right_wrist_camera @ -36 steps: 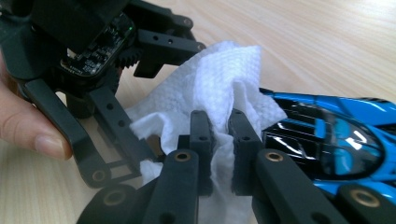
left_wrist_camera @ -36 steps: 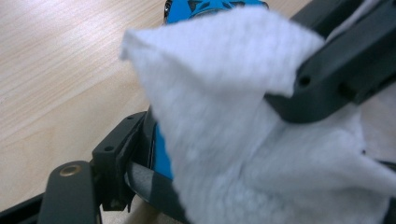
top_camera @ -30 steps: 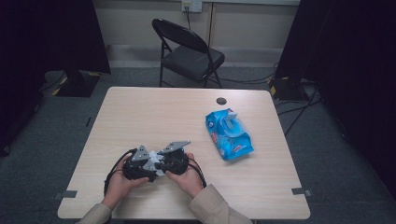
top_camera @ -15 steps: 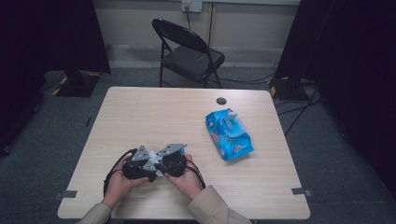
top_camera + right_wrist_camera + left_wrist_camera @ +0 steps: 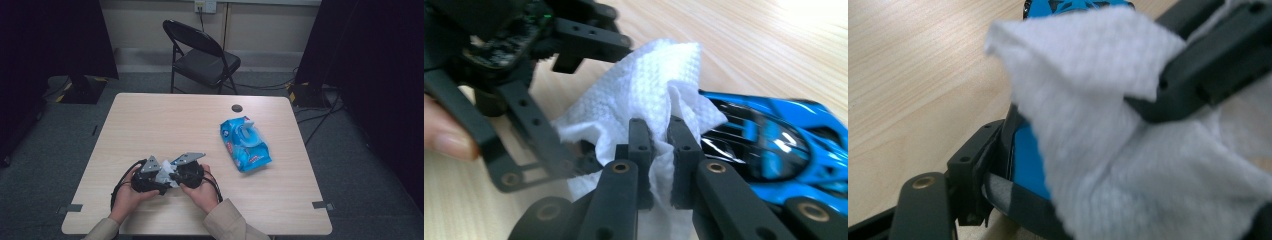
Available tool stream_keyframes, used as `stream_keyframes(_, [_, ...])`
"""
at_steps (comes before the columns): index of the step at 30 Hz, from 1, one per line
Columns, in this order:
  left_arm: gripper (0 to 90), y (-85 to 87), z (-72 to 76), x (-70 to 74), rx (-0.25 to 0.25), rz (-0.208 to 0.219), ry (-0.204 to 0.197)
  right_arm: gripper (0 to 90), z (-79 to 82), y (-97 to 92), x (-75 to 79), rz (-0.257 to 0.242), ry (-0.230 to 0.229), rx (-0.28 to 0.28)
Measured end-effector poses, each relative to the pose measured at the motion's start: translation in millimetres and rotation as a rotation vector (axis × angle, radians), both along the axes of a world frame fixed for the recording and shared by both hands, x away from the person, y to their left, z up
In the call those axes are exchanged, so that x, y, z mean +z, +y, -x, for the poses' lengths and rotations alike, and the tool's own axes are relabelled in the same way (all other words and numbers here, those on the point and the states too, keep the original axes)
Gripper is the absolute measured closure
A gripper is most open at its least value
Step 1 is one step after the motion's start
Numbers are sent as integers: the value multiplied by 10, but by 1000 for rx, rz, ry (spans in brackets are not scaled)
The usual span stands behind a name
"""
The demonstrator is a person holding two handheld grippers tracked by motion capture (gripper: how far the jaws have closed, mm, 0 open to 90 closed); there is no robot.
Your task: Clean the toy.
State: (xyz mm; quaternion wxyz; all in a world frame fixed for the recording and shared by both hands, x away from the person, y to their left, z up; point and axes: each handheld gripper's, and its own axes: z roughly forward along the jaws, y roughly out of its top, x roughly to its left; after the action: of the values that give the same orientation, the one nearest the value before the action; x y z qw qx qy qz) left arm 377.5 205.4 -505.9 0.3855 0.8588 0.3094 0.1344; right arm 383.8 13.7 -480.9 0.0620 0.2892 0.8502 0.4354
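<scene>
Near table front | right hand-held gripper (image 5: 658, 131) pinches white wipe (image 5: 644, 90) | left hand-held gripper (image 5: 150, 177) clasps blue toy car (image 5: 774, 145)

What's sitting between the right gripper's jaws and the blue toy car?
A white wipe. The right gripper is pinched shut on a fold of it, and the wipe is draped against the blue toy car, which the left gripper holds. Nothing else is between them.

A studio-like recording room: black curtains (image 5: 55, 40), a folding chair (image 5: 202, 57), floor cables (image 5: 320, 107).

One toy car (image 5: 774, 150), one white wipe (image 5: 644, 95), one wipes pack (image 5: 245, 144), two tongs.
</scene>
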Motion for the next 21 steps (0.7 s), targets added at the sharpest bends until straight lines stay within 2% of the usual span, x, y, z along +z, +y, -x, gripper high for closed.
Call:
stream_keyframes(14, [243,-2,2,-1,1,3,3,846,-87,-255,-47,-11,13,-62])
stream_keyframes(21, [243,-2,2,-1,1,3,3,846,-125,-313,-34,0,0,-96])
